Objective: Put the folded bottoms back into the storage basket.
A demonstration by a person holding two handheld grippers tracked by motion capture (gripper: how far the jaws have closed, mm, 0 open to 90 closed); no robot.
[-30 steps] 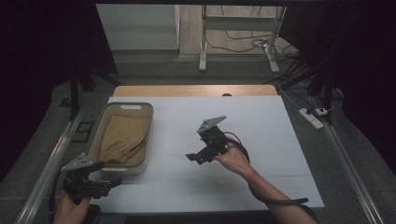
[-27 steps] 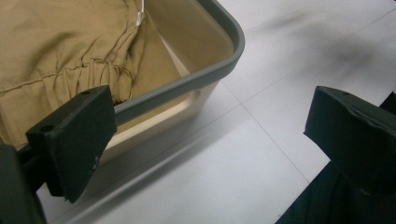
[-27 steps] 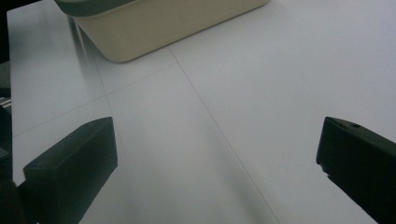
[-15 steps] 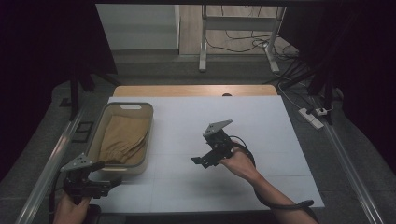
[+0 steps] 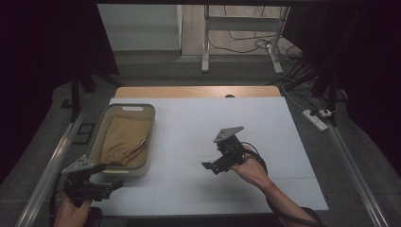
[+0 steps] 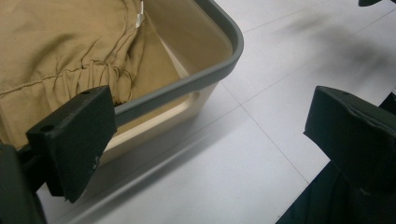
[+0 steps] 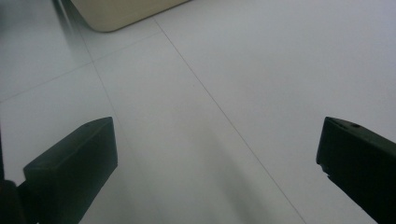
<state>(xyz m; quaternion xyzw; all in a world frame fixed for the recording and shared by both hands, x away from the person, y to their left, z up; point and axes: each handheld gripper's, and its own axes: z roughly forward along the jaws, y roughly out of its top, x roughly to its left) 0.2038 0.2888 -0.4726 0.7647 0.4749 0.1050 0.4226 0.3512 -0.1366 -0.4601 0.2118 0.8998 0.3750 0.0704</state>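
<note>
A beige bin with a grey rim [image 5: 126, 107] stands on the left part of the white table [image 5: 198, 123]. A tan cloth [image 5: 124, 142] lies crumpled inside it. My left gripper [image 5: 105, 188] hovers at the bin's near corner, open and empty. In the left gripper view the bin rim [image 6: 224, 65] and the cloth [image 6: 60, 51] sit just past the left gripper [image 6: 210, 140]. My right gripper [image 5: 212, 167] hangs open over the bare middle of the table. The right gripper [image 7: 215, 163] holds nothing there, and a corner of the bin [image 7: 121, 11] shows farther off.
A wooden strip [image 5: 196, 91] runs along the table's far edge. Metal rails [image 5: 49, 165] flank the table on the left and right. A power strip [image 5: 316, 119] and cables lie on the floor at the back right, near a metal stand [image 5: 206, 42].
My right gripper has drifted right and nearer the table's front edge, still open. The left gripper, the bin and the cloth have not moved.
</note>
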